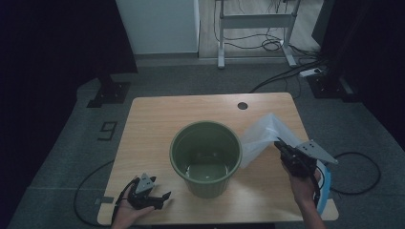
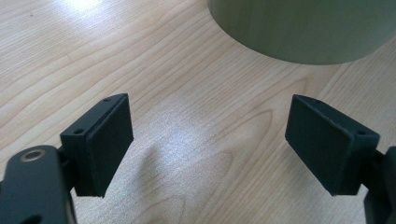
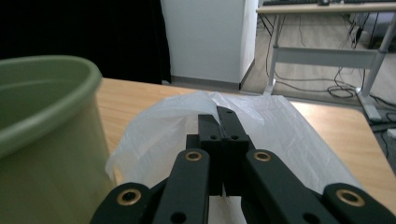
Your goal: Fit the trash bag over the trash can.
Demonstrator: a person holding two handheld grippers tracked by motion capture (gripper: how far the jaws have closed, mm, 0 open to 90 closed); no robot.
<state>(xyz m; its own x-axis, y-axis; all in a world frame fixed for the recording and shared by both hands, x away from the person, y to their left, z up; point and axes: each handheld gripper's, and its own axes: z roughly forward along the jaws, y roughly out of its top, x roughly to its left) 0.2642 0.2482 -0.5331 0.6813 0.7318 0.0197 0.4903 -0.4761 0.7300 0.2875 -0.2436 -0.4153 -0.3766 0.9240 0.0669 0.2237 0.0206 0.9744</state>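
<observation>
High view: my wooden table (image 1: 157, 114) carries everything, with a small round dark hole (image 1: 242, 105) near its far edge, toward the right corner. The largest thing on it is a green bucket (image 1: 206, 157), standing upright about midway between the left and right edges and somewhat nearer the front edge. Its mouth is open and I can see down to its pale bottom.

Just to the right of the bucket is a thin white plastic bag (image 1: 260, 136). It is lifted off the table toward the right edge, and its lower part hangs against the bucket's rim and outer wall. My right tool (image 1: 279, 142) has its jaws closed together on the bag's upper edge; in the right gripper view the two black jaws meet with the bag (image 3: 280, 126) bunched around them and spreading out beyond, and the bucket (image 3: 46, 140) rises close at the left.

My left tool (image 1: 162, 198) rests low at the front left corner of the table, in my left hand (image 1: 126, 212), apart from the bucket. Its jaws stand wide apart with nothing between them. In the left gripper view bare wood grain lies between the two pads (image 2: 109, 144), and the bucket's base (image 2: 303, 28) stands ahead of them, toward the right.
</observation>
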